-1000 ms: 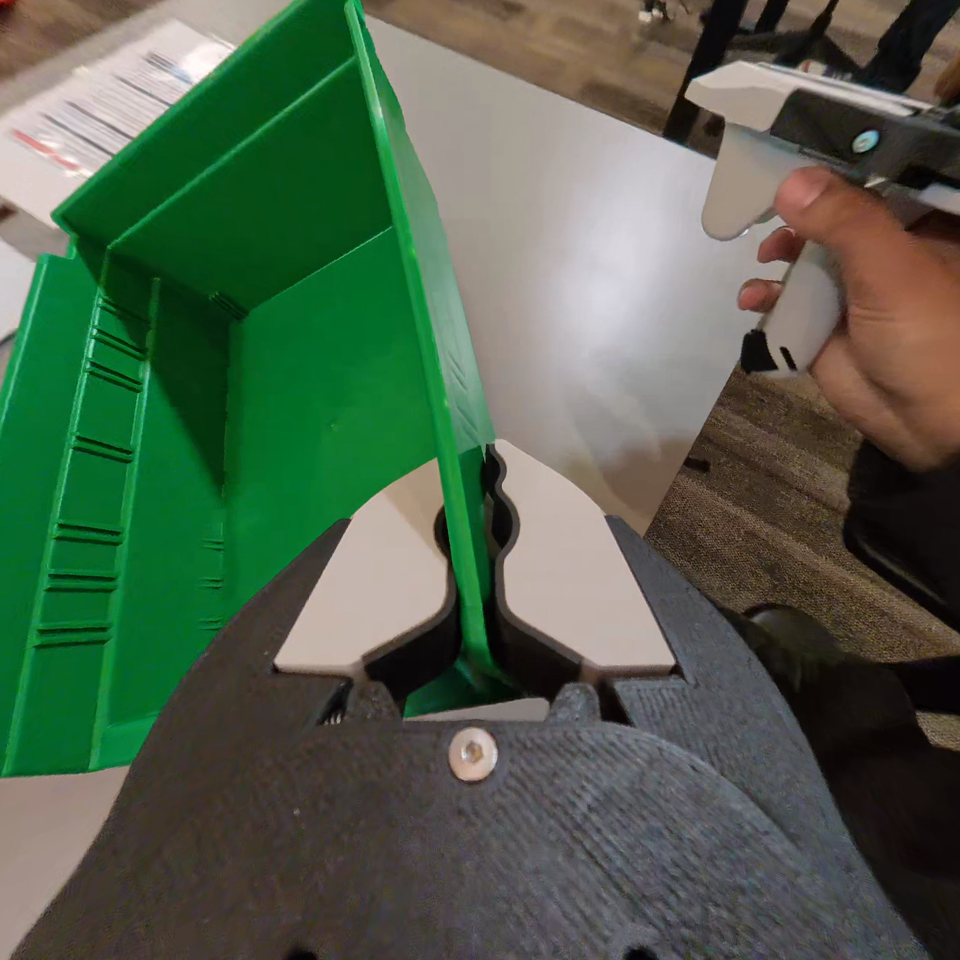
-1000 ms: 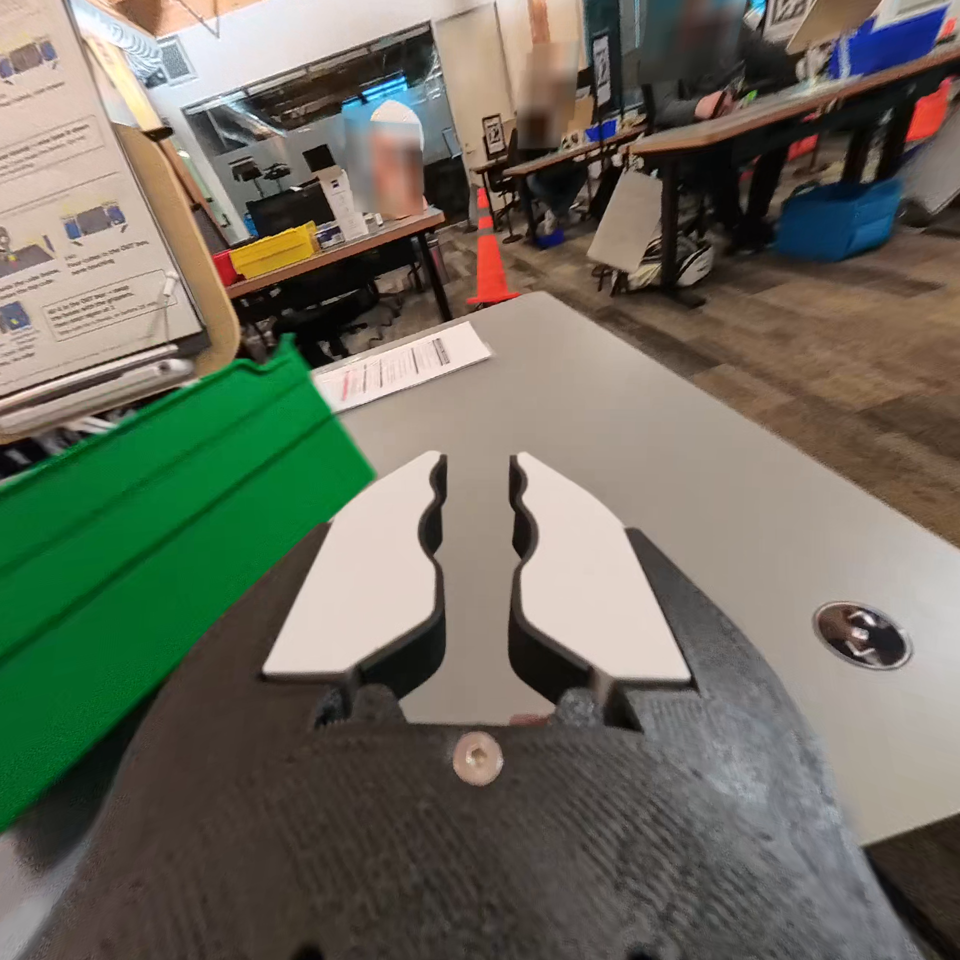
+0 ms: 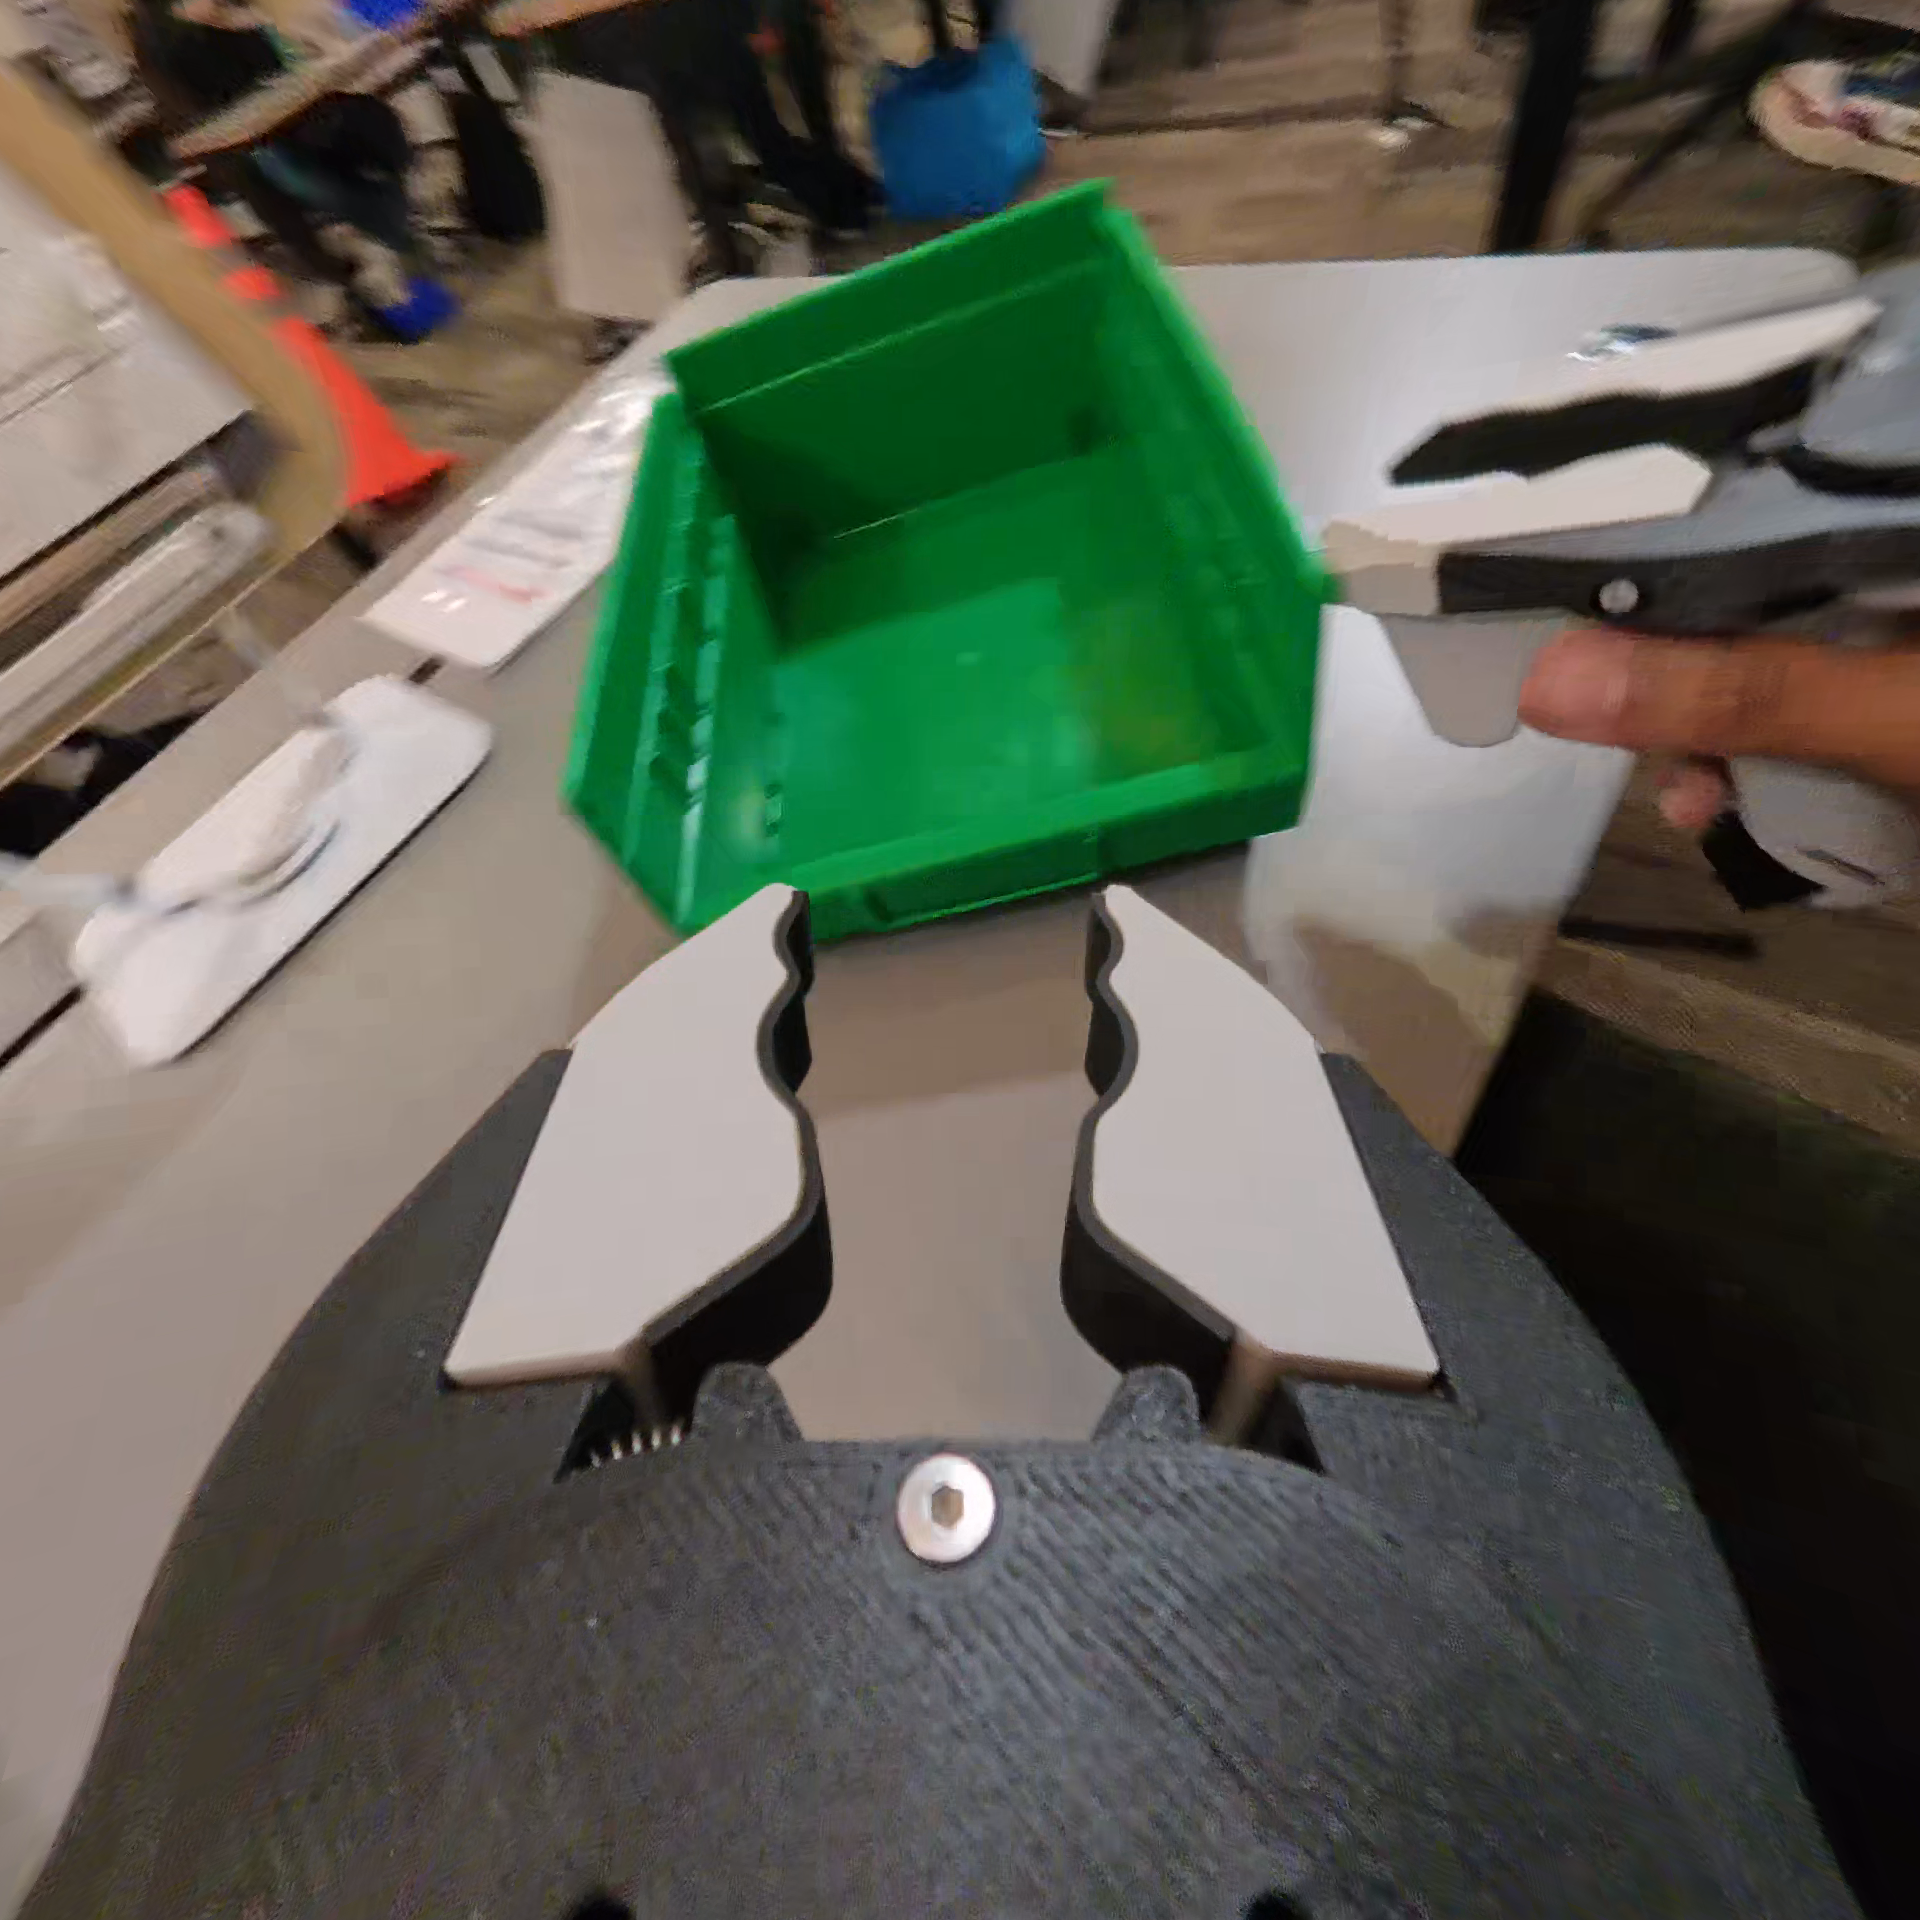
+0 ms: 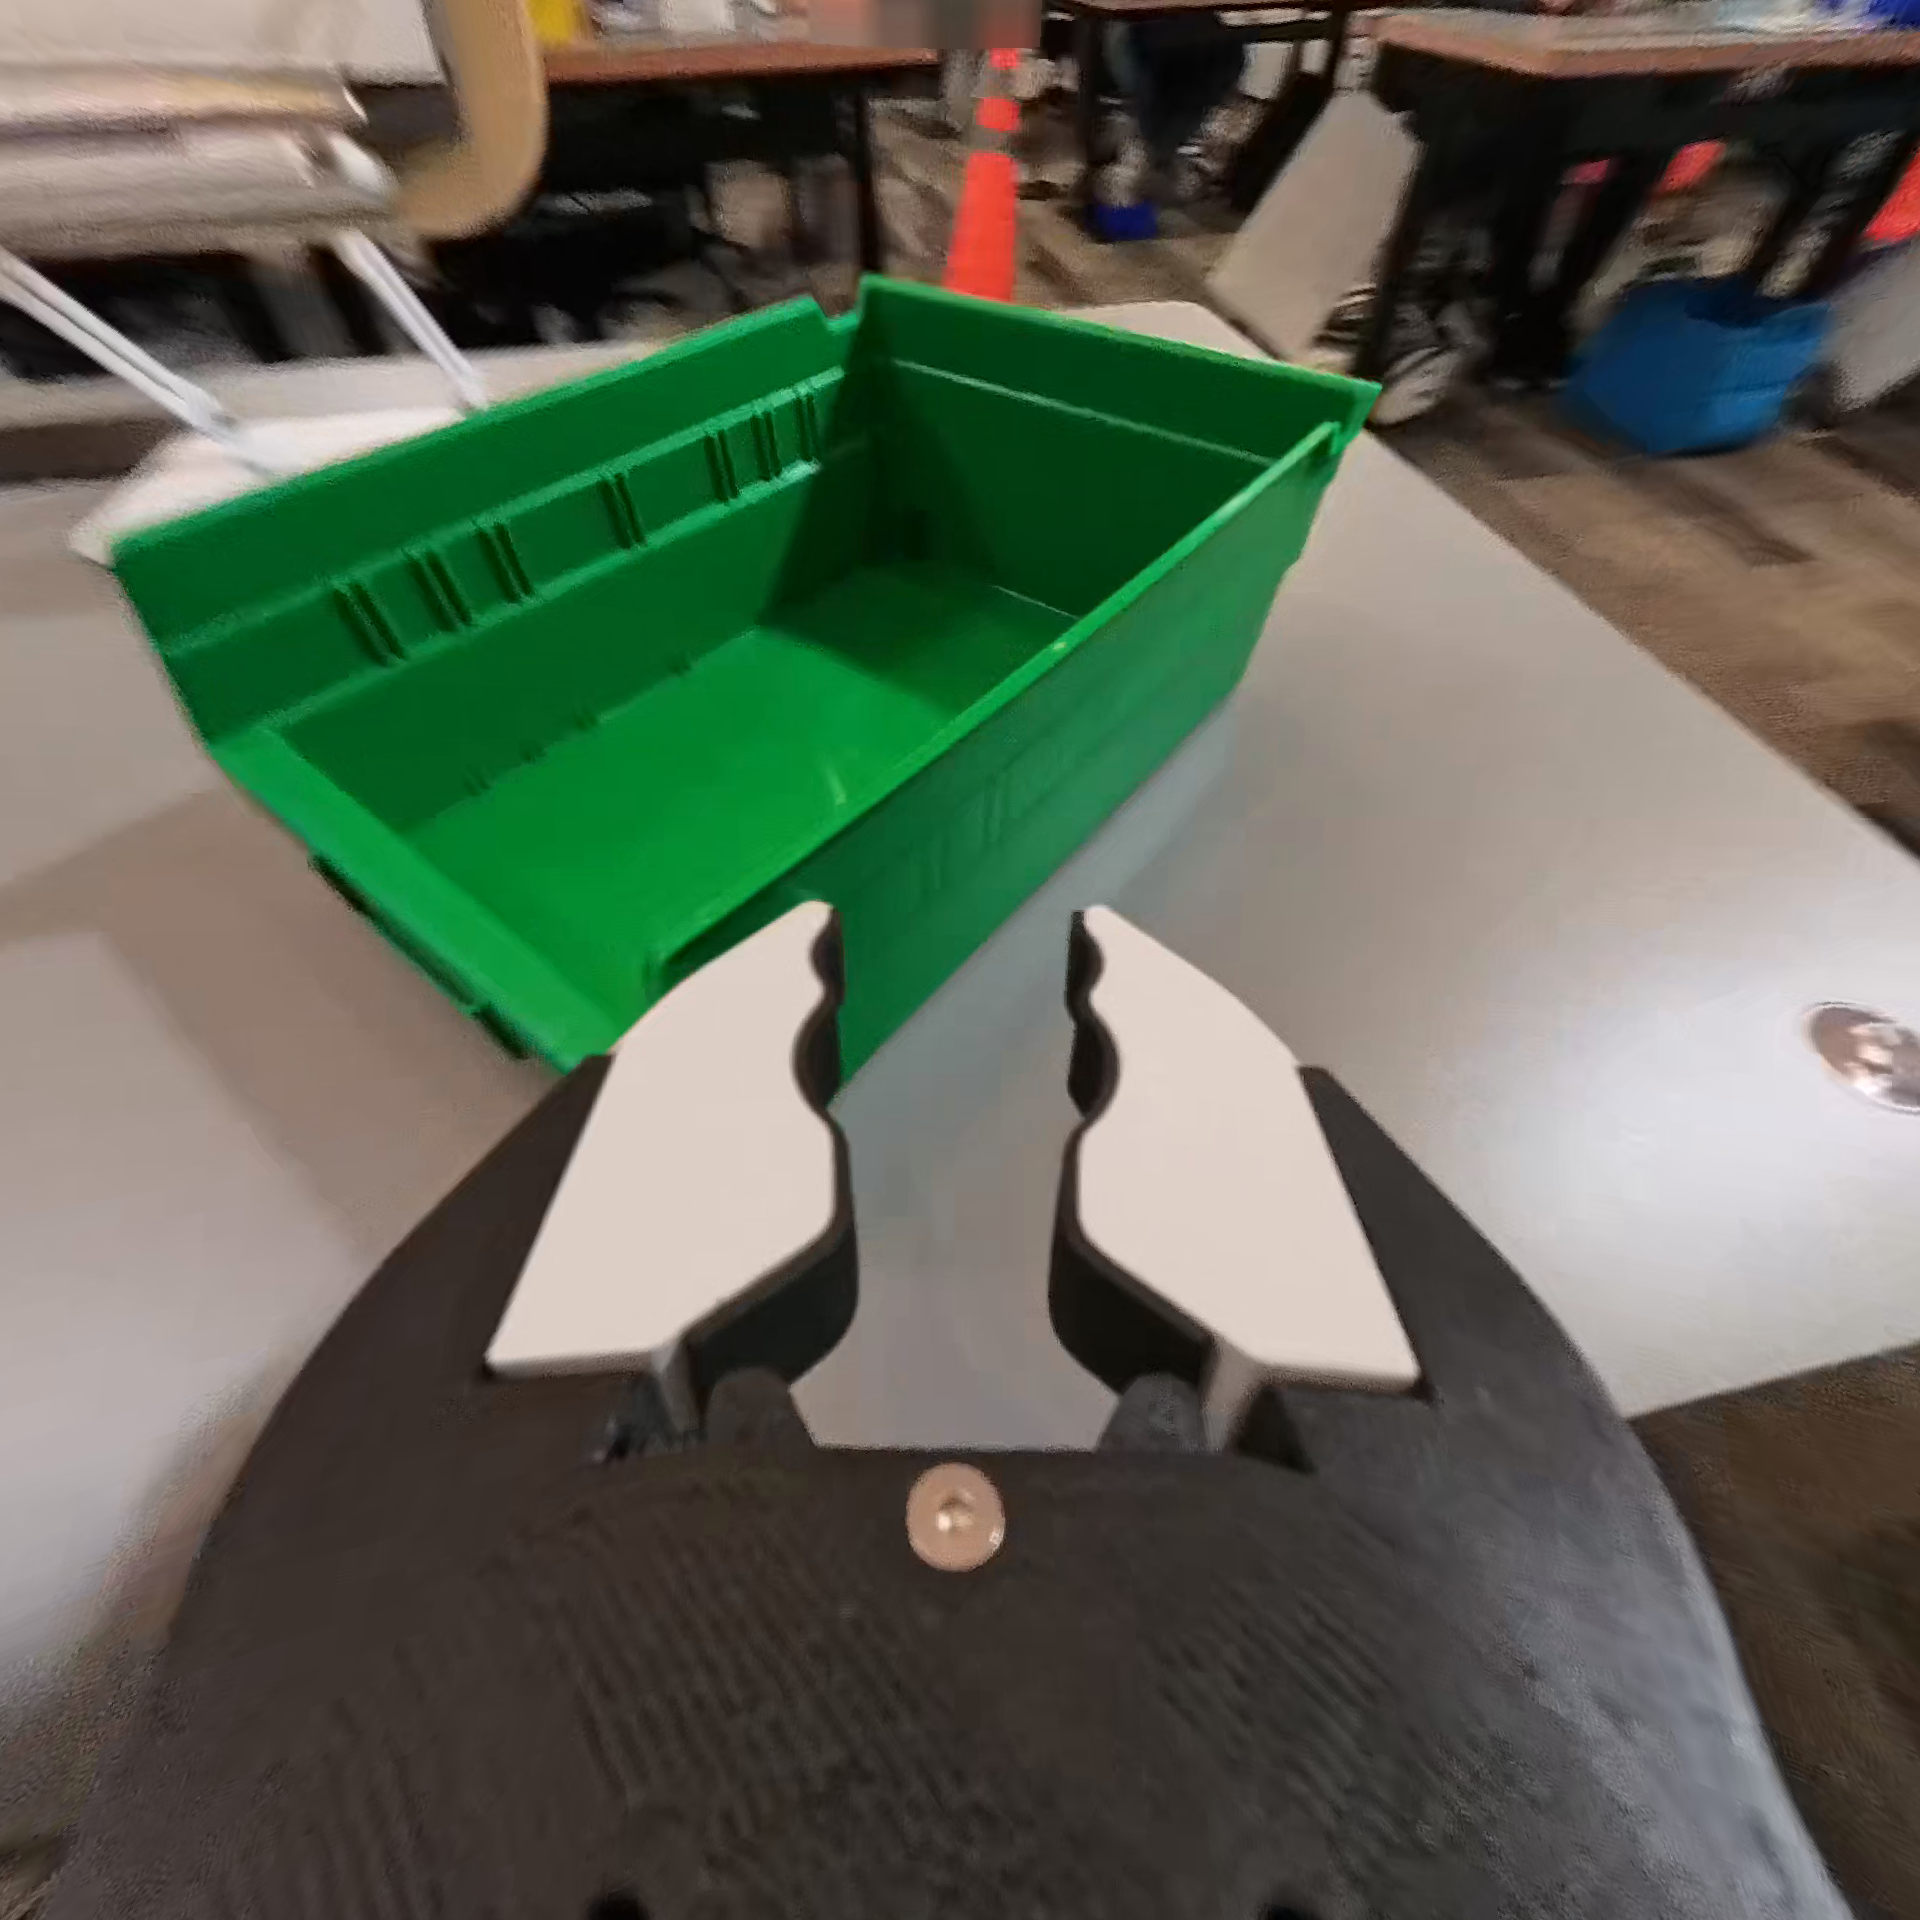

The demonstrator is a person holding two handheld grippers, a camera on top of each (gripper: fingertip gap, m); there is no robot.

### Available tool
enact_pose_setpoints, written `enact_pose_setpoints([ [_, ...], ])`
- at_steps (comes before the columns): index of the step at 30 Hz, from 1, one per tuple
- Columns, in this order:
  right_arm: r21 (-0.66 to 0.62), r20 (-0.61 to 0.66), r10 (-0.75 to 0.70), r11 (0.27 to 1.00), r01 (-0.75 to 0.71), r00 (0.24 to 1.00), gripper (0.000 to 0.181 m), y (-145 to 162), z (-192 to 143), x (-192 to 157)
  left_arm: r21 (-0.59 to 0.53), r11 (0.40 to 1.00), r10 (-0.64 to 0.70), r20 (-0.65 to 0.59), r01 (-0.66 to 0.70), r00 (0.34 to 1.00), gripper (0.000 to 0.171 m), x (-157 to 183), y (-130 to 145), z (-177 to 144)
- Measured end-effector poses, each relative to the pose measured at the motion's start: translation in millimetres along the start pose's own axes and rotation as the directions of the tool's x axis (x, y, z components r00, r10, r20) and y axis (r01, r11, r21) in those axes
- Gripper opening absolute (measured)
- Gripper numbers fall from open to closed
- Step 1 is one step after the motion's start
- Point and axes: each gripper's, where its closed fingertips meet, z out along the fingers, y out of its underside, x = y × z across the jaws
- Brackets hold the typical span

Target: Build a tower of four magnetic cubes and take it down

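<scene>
Left wrist view: the left tongs [image 3: 945, 925] are spread apart with nothing between them, parked just short of the green bin [image 3: 935, 623] sitting on the grey surface [image 3: 312, 1091]. The bin looks empty, and no magnetic cubes can be spotted anywhere. The right tongs [image 3: 1361, 520] are seen off to the side, right at the bin's corner, held by a hand [image 3: 1704, 707]; whether contact is made can't be told through the blur.

Right wrist view: the right tongs [image 4: 951, 925] are also parted and empty, with one finger overlapping the bin's [image 4: 644, 727] near corner. Again, no cubes are shown inside or on the surface [image 4: 1455, 831].

Risk-wise: the bin is light, so it could easily be knocked or slid toward the surface's edge if that corner gets clipped. And with the cubes nowhere in sight, no tower can be started yet, probably.
</scene>
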Motion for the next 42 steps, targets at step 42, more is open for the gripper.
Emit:
enact_pose_setpoints([
  [42, -0.07, 0.026, -0.155, 0.985, 0.157, 0.988, 0.019, -13, 51, 157, -0.083, 0.944, -0.315, 0.071, 0.32, 0.947, 0.049, -63, 96, -19],
])
